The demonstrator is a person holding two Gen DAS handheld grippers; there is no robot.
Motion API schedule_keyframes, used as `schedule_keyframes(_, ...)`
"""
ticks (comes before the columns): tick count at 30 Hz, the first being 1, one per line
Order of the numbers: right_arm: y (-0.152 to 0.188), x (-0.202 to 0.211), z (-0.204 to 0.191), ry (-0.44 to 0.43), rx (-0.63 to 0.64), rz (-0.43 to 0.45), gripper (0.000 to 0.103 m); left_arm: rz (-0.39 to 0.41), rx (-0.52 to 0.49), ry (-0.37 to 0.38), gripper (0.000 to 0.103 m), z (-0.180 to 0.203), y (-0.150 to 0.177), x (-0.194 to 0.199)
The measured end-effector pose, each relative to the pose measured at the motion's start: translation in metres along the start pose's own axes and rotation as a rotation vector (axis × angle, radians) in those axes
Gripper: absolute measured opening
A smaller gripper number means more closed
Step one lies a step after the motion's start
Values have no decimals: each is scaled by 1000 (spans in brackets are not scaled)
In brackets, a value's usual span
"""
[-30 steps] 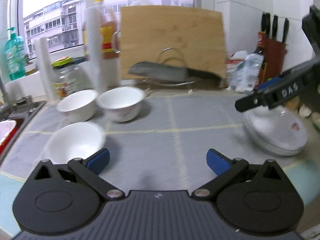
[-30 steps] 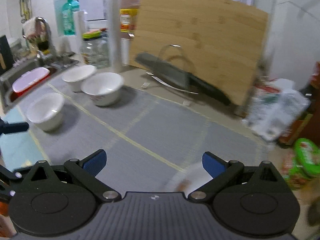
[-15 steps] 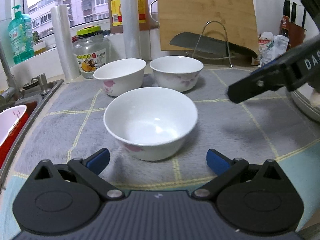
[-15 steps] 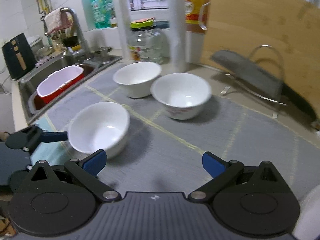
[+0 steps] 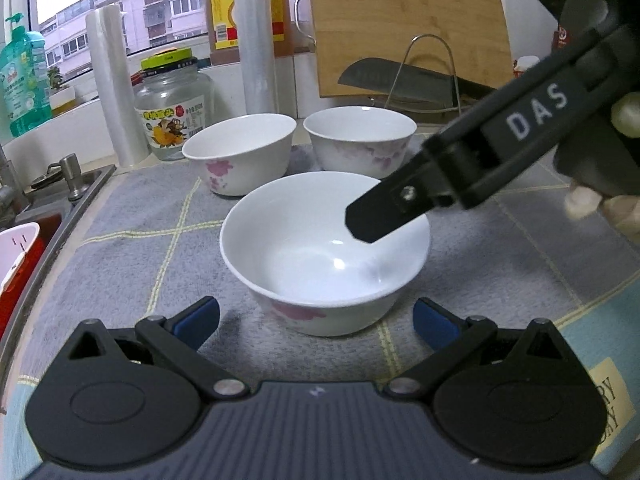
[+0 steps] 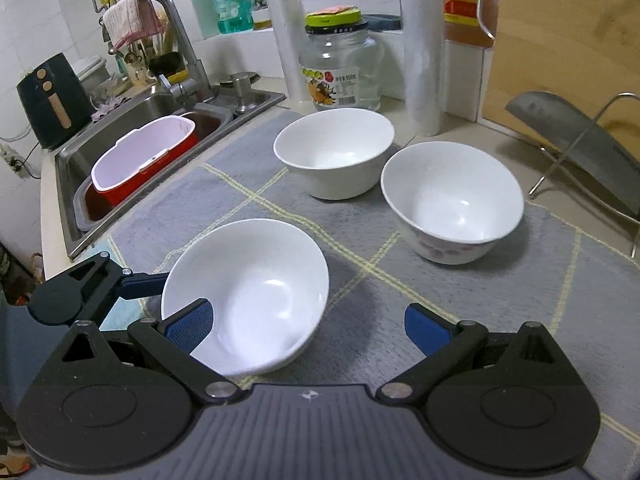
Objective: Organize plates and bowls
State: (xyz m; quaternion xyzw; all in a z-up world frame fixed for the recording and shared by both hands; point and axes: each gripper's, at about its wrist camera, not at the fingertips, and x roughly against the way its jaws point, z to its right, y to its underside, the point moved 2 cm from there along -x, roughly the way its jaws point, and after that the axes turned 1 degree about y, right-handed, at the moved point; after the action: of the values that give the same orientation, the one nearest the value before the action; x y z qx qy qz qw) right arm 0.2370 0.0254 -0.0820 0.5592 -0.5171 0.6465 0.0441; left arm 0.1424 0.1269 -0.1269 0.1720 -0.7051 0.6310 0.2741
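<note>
Three white bowls with pink flowers stand on a grey checked mat. The near bowl lies just ahead of my open left gripper, its near wall between the two blue pads. In the right wrist view the same near bowl sits low and left. My right gripper is open, one pad over the bowl's inside and the other above the mat. Its black finger reaches over the bowl's right rim. The two far bowls stand side by side behind. The left gripper flanks the near bowl's left side.
A steel sink with a red-and-white tub lies left of the mat. Behind the bowls stand a glass jar, film rolls, an oil bottle, a wooden board and a cleaver on a wire stand.
Both views have swung left, away from the plate stack, and closed in on the near bowl. The right gripper's finger has come over that bowl's rim. Both stay open.
</note>
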Motion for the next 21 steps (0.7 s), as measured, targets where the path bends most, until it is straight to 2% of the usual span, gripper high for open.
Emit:
schedule_keyframes(10,-4,-19,-1,-35,-11,-30,103,2,-11,13,102,-2,-2,-3)
schedule_keyframes(14,-4,-22,-1,-79,-20,-39,103,2,-12,28,102,-4,-3,-4)
schedule_keyframes(21,-7,-23,-2,-132,-20,-47,97,9,-13,47,100,-5,-5,-5)
